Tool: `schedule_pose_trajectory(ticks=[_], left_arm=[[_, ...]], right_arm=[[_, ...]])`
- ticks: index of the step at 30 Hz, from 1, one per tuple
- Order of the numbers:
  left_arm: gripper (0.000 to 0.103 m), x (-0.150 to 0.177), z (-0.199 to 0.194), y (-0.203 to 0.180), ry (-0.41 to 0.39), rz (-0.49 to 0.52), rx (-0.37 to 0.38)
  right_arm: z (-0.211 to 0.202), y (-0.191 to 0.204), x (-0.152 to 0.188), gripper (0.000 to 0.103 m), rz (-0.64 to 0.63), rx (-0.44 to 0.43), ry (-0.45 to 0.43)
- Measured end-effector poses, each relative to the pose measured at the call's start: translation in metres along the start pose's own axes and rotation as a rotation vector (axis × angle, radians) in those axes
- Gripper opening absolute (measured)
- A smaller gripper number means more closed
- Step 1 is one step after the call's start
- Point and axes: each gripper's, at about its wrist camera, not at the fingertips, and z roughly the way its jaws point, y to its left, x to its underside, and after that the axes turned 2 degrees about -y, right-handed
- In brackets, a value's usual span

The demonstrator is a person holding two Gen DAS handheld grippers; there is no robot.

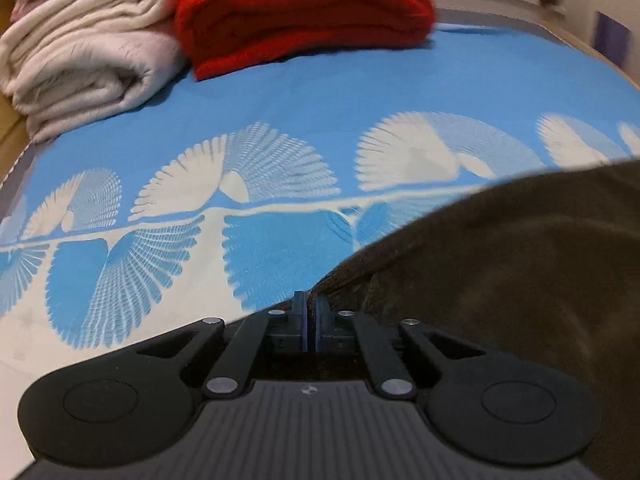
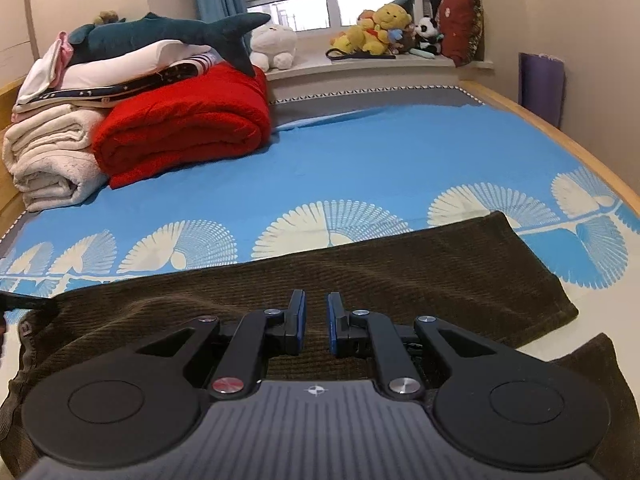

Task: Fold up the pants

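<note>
Left wrist view: the left gripper [image 1: 311,303], low centre of the frame, had its jaws pressed together on the edge of the dark brown corduroy pants [image 1: 520,264], which filled the lower right over the blue patterned bedspread [image 1: 320,92]. Right wrist view: the right gripper [image 2: 316,312], at lower centre, showed a narrow gap between its blue pads [image 2: 299,320]; whether cloth was pinched there could not be told. The pants lay flat across the lower half, one leg reaching to the right. The step in hand appeared to be grasping an edge for a fold; the next move likely called for lifting and carrying that edge across evenly.
</note>
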Motion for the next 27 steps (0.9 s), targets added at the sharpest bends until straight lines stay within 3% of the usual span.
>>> schedule_pose_trajectory(ticks=[3, 6, 9, 11, 13, 14, 15, 17, 22, 24, 27], left_arm=[[0.002, 0.018, -0.05, -0.006, 0.012, 0.003, 0.045], [0.002, 0.047, -0.106, -0.006, 0.043, -0.076, 0.131], [0.003, 0.085, -0.131, -0.015, 0.109, -0.096, 0.187], [0.005, 0.107, -0.125, -0.015, 0.195, -0.135, 0.247], [0.007, 0.12, -0.12, 0.005, 0.238, -0.289, 0.258], [0.019, 0.122, -0.123, 0.02, 0.224, -0.386, 0.264], [0.04, 0.126, -0.128, 0.035, 0.193, -0.498, 0.281], [0.048, 0.134, -0.129, 0.05, 0.188, -0.602, 0.285], [0.048, 0.155, -0.087, 0.042, 0.426, -0.679, 0.318], [0.062, 0.151, -0.077, 0.038, 0.423, -0.689, 0.313], [0.066, 0.143, -0.066, 0.035, 0.411, -0.711, 0.296]], right_arm=[[-0.001, 0.001, 0.001, 0.012, 0.014, 0.019, 0.004], [-0.003, -0.001, 0.004, 0.012, 0.059, 0.02, 0.021], [-0.01, -0.004, 0.01, 0.012, 0.088, 0.021, 0.036], [-0.017, -0.005, 0.014, 0.012, 0.094, 0.014, 0.037], [-0.022, -0.006, 0.019, 0.012, 0.084, 0.015, 0.042], [-0.024, -0.007, 0.021, 0.012, 0.078, 0.02, 0.048], [-0.025, -0.009, 0.023, 0.012, 0.075, 0.024, 0.056], [-0.026, -0.015, 0.026, 0.012, 0.086, 0.028, 0.071], [-0.023, -0.027, 0.03, 0.012, 0.13, 0.034, 0.093], [-0.019, -0.031, 0.029, 0.012, 0.155, 0.035, 0.098], [-0.012, -0.032, 0.027, 0.012, 0.191, 0.017, 0.1]])
